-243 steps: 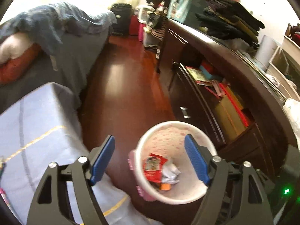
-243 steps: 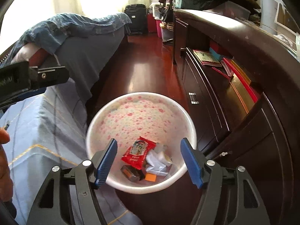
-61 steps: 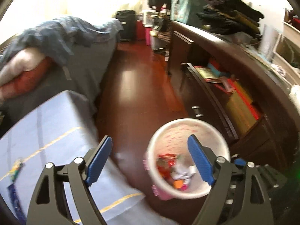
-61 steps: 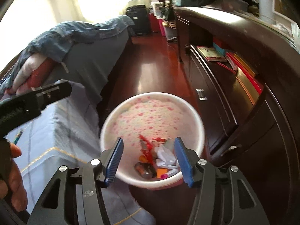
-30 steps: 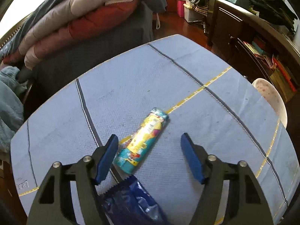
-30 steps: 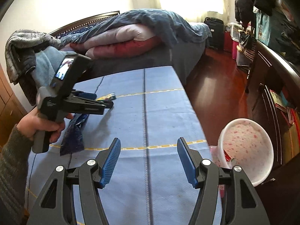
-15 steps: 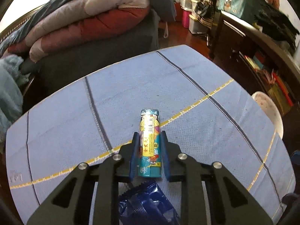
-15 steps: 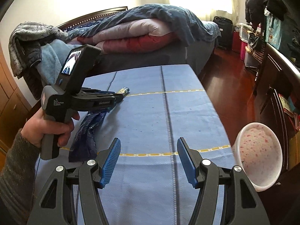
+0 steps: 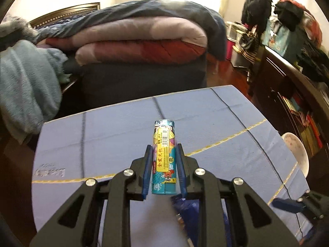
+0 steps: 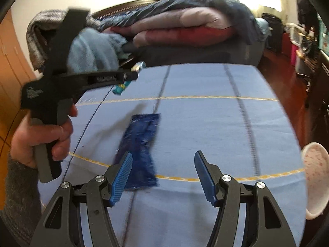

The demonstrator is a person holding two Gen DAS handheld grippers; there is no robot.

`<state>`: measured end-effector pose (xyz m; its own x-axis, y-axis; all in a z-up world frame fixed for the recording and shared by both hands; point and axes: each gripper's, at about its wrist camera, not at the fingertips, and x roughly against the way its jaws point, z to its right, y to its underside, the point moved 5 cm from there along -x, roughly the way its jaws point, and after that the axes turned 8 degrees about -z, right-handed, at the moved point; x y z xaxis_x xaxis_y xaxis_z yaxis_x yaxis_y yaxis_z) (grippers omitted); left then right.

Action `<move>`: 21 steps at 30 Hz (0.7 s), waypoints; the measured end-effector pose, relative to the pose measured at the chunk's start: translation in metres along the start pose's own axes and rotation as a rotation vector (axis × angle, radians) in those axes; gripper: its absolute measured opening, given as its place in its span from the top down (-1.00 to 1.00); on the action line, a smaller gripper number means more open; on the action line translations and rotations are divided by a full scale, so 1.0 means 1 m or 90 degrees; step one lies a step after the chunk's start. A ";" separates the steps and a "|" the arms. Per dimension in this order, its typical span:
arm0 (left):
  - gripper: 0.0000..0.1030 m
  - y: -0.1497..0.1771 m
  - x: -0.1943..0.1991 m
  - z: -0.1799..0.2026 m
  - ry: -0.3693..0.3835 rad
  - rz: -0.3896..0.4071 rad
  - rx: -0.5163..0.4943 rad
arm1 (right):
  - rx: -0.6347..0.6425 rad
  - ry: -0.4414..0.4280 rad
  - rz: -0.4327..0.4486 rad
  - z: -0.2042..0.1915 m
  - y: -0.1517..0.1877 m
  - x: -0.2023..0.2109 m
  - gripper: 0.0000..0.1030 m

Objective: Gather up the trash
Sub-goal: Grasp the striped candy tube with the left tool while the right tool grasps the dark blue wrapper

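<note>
— How is your left hand [image 10: 41,135] sitting right now?

— You are wrapping it around the grip of the left gripper [image 9: 163,164], knuckles toward the right camera, a grey knitted sleeve [image 10: 18,195] at the wrist. The tool is pointing forward and down over the blue worktop [image 9: 205,119].

— And its fingers?

— They are pressing together on a colourful snack tube [image 9: 164,156], which is sticking out ahead of them with its barcode facing up, clear of the cloth in the right view.

— What is your right gripper [image 10: 162,177] doing?

— You are angling it down at the worktop, its fingers spreading wider with nothing pressed between them. A dark blue wrapper [image 10: 139,148] is lying flat on the cloth just ahead of the left finger.

— Where is the bin?

— The white speckled bin [image 10: 314,181] is sitting beyond the worktop's right edge.
</note>
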<state>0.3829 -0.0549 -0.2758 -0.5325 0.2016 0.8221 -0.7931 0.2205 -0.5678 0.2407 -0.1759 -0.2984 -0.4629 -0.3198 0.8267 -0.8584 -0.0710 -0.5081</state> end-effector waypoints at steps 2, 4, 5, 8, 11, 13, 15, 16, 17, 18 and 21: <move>0.55 0.005 0.006 -0.010 -0.002 0.003 0.008 | 0.010 -0.010 -0.011 -0.012 -0.001 -0.012 -0.41; 0.55 0.009 0.010 -0.017 -0.005 0.005 0.013 | 0.018 -0.013 -0.015 -0.020 -0.002 -0.019 -0.53; 0.55 0.010 0.011 -0.020 -0.007 0.005 0.015 | 0.023 -0.012 -0.018 -0.026 -0.003 -0.025 -0.57; 0.55 0.015 0.015 -0.029 -0.014 0.006 0.020 | 0.033 -0.008 -0.027 -0.036 -0.005 -0.036 -0.59; 0.55 0.019 0.016 -0.035 -0.014 0.006 0.026 | 0.046 0.014 -0.034 -0.046 -0.008 -0.046 -0.59; 0.55 0.020 0.016 -0.039 -0.013 0.006 0.029 | 0.051 0.024 -0.039 -0.049 -0.006 -0.050 -0.53; 0.55 0.022 0.016 -0.041 -0.014 0.005 0.032 | 0.049 0.025 -0.050 -0.050 -0.005 -0.053 -0.28; 0.55 0.021 0.016 -0.042 -0.013 0.005 0.033 | 0.049 0.027 -0.049 -0.050 -0.004 -0.052 -0.21; 0.55 0.022 0.016 -0.042 -0.012 0.005 0.035 | 0.052 0.034 -0.048 -0.049 -0.003 -0.051 0.04; 0.55 0.023 0.017 -0.043 -0.012 0.006 0.037 | 0.055 0.038 -0.048 -0.048 -0.003 -0.050 0.19; 0.55 0.022 0.018 -0.041 -0.010 0.007 0.040 | 0.039 -0.008 -0.054 -0.046 -0.002 -0.047 0.49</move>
<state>0.3682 -0.0070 -0.2755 -0.5459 0.1884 0.8164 -0.8035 0.1583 -0.5738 0.2535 -0.1176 -0.3251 -0.3858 -0.3219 0.8646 -0.8793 -0.1553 -0.4502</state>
